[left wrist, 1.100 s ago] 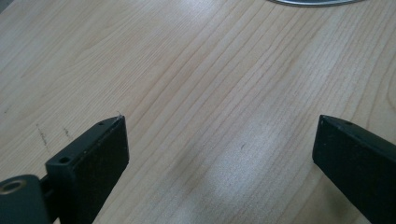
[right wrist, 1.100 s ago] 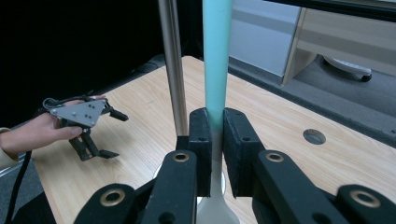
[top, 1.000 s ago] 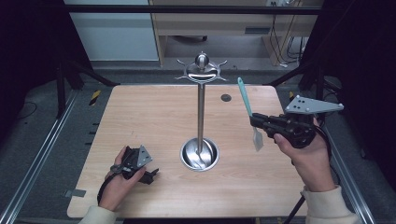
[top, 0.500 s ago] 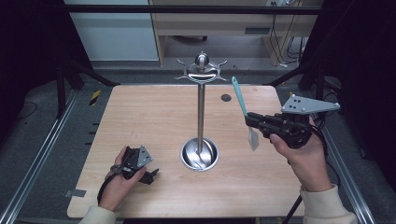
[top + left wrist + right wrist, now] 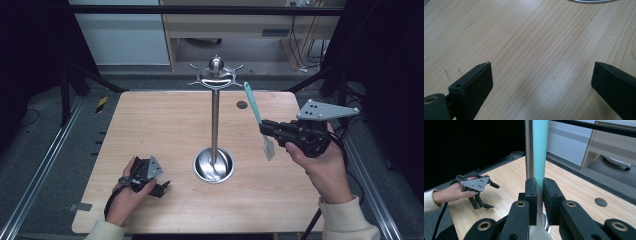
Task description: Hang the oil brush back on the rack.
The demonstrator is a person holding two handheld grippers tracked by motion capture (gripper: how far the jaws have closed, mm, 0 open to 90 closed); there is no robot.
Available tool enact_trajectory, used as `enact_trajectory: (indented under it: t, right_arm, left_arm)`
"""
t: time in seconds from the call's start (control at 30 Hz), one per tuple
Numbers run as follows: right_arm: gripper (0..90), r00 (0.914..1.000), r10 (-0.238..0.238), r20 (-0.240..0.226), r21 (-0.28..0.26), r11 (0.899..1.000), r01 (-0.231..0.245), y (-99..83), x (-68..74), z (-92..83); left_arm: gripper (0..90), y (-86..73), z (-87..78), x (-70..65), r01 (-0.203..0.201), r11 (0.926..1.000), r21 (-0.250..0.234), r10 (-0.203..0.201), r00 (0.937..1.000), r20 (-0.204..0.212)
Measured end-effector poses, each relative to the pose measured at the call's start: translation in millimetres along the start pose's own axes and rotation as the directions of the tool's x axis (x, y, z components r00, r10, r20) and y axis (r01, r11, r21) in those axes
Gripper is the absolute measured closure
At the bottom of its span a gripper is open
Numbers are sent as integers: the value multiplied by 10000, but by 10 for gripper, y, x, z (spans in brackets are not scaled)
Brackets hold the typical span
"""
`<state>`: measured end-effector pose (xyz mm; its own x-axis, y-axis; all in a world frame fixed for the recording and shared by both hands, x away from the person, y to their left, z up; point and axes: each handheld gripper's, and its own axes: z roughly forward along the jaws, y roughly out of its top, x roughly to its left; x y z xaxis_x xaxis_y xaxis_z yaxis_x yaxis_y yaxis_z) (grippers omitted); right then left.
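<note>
A: Status?
B: Right tool (image 5: 266,129) clenched on the spatula (image 5: 256,112), teal handle up. It has drifted toward the stand (image 5: 215,120), now just right of its pole, below the hooks.
A: Left?
B: Left tool (image 5: 161,186) released, resting on the counter (image 5: 150,115) left of the stand's base. Looks like hanging comes next.

No legible text (anywhere here)
</note>
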<state>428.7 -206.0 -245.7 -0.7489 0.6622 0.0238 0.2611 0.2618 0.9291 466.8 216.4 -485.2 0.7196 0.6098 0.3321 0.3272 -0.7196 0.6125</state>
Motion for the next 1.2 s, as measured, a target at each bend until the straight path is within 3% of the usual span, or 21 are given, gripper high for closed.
enact_trajectory:
  t: [0.7, 0.9, 1.2]
  right_arm:
    - [822, 9999, 116, -3, -80, 9999, -116, -27, 22, 136]
    - [822, 9996, 257, 115, -477, 9985, -251, -97, 49, 208]
    - [823, 9964, 361, 768, -1187, 9926, -268, -192, 147, 422]
  left_arm:
    - [33, 2, 3, -4, -42, 10000, 22, 42, 10000, 11]
    - [33, 2, 4, -6, -51, 10000, 25, 51, 10000, 11]
    - [33, 2, 3, -5, -45, 10000, 25, 45, 10000, 11]
